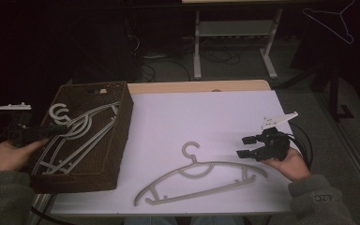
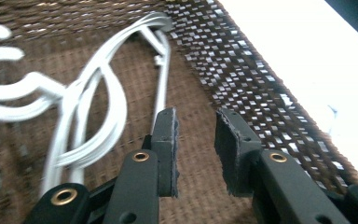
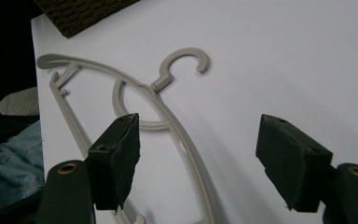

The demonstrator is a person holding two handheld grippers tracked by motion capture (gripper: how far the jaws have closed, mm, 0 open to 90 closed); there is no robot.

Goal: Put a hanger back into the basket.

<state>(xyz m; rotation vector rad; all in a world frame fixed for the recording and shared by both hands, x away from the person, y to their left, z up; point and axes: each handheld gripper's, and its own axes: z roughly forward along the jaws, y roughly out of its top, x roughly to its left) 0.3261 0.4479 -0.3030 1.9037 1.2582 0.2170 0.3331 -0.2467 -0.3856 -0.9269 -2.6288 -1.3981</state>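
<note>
I see one grey hanger (image 1: 201,180) lying flat on the white table (image 1: 206,117), near its front edge and about midway along it, hook (image 1: 191,149) pointing toward the far side. In the right gripper view the same hanger (image 3: 177,135) runs under and between my jaws, hook (image 3: 184,63) further out on bare white surface.

My right gripper (image 1: 249,146) hovers just beside the hanger's right shoulder, toward the table's right edge, held in the right hand (image 1: 291,164). Its jaws stand wide apart, released, with nothing clamped; I see them above the hanger rather than pressing on it.

At the table's left edge sits the brown woven basket (image 1: 122,117), with several pale hangers (image 1: 79,133) stacked inside it, hooks toward the basket's far left corner. My left gripper (image 1: 61,130) reaches in over the basket's left rim, held in the left hand (image 1: 9,154). In the left gripper view its jaws (image 2: 196,149) stand a small gap apart with only the woven basket floor (image 2: 200,186) between the pads; the stacked hangers (image 2: 88,121) lie just beside the left pad, not gripped. That gripper is let go and holds nothing.
</note>
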